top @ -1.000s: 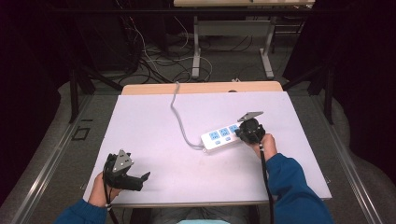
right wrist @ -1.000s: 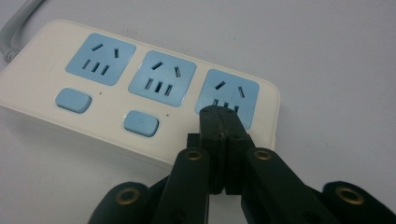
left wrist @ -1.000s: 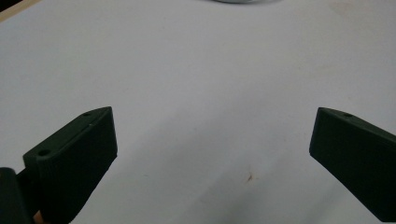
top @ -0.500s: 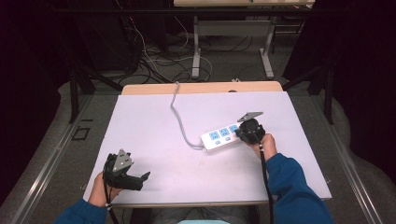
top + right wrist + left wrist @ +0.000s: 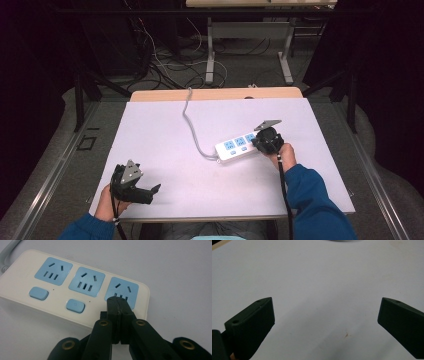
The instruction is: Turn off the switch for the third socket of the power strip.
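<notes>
Both my grippers differ: right gripper [image 5: 119,305] pressed closed onto the power strip [image 5: 75,290] near the table's [image 5: 165,125] right edge; left gripper [image 5: 325,322] gapes open at the front-left corner.

Left gripper [image 5: 325,322]: two black fingers [image 5: 252,322] rise from the lower corners, spread wide apart, nothing between them. Each finger shows small holes on its upper face. Tabletop [image 5: 319,280]: white, bare between the fingers, with a small rust-coloured speck [image 5: 346,335] near the bottom. Tan edge strip [image 5: 219,243] at top left. Dark curved object at the top edge, unidentifiable.
</notes>
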### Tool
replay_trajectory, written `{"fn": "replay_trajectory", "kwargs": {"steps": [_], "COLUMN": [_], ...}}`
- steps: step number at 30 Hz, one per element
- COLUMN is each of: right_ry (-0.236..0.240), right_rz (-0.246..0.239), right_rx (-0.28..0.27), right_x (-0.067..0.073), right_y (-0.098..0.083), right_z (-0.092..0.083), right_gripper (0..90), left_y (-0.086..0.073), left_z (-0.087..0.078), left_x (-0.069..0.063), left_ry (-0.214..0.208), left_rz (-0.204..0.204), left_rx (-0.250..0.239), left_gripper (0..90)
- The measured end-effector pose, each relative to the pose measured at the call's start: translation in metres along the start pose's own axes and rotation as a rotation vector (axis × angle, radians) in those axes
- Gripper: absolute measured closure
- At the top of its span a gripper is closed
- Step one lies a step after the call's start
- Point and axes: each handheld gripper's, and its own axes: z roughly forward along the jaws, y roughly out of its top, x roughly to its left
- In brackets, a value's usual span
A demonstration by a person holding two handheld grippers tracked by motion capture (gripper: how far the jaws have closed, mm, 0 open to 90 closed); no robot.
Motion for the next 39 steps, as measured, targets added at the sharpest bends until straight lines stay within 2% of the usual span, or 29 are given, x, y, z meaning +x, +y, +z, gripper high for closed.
{"fn": "replay_trajectory", "kwargs": {"steps": [10,11,14,17,18,19,21,22,23,25,27,30,31,37,39], "right_ry": [0.000,0.004,0.001,0.008,0.018,0.014,0.008,0.006,0.005,-0.003,0.002,0.001,0.001,0.012,0.015], "right_rz": [-0.001,0.010,-0.002,0.018,-0.002,0.014,-0.002,0.014,0.007,0.012,0.003,0.007,0.008,0.019,0.007], "right_rx": [0.004,0.006,0.004,-0.008,-0.011,-0.010,-0.001,0.005,0.007,0.009,-0.005,0.005,0.004,-0.005,-0.001], "right_x": [-0.0006,0.0000,-0.0008,-0.0005,-0.0020,-0.0007,-0.0016,-0.0005,-0.0005,0.0009,0.0015,0.0013,0.0016,-0.0002,-0.0009], "right_y": [0.0001,0.0000,0.0000,-0.0008,-0.0005,-0.0009,-0.0001,-0.0004,-0.0004,-0.0007,-0.0014,-0.0010,-0.0010,-0.0016,-0.0018], "right_z": [-0.0003,-0.0003,-0.0004,0.0005,0.0008,0.0007,0.0004,-0.0003,0.0001,0.0003,0.0010,0.0005,0.0006,0.0006,0.0003], "right_gripper": [90.0,90.0,90.0,90.0,90.0,90.0,90.0,90.0,90.0,90.0,90.0,90.0,90.0,90.0,90.0], "left_y": [0.0000,-0.0001,0.0000,0.0000,0.0001,0.0001,-0.0001,-0.0001,0.0003,0.0006,0.0004,0.0002,0.0004,0.0000,0.0000], "left_z": [-0.0002,0.0000,-0.0005,-0.0007,-0.0006,-0.0007,-0.0009,-0.0010,-0.0010,-0.0005,-0.0003,-0.0009,-0.0013,-0.0024,-0.0024], "left_x": [0.0001,0.0001,0.0002,0.0001,0.0000,0.0000,-0.0001,-0.0001,0.0007,0.0002,-0.0003,0.0001,0.0009,-0.0002,-0.0001], "left_ry": [0.004,0.004,0.006,0.006,0.007,0.007,0.011,0.010,0.021,0.009,0.010,0.012,0.022,0.017,0.016], "left_rz": [-0.005,-0.009,-0.006,-0.005,-0.005,-0.005,-0.004,-0.004,0.009,0.000,-0.002,-0.004,0.008,-0.002,-0.002], "left_rx": [-0.001,-0.004,-0.001,0.000,0.000,0.000,-0.004,-0.004,-0.008,-0.005,-0.002,-0.002,-0.002,-0.008,-0.007], "left_gripper": [0.7,0.8,0.7,0.8,0.7,0.8,0.8,0.8,0.8,0.8,0.8,0.9,0.9,0.9,1.0]}}
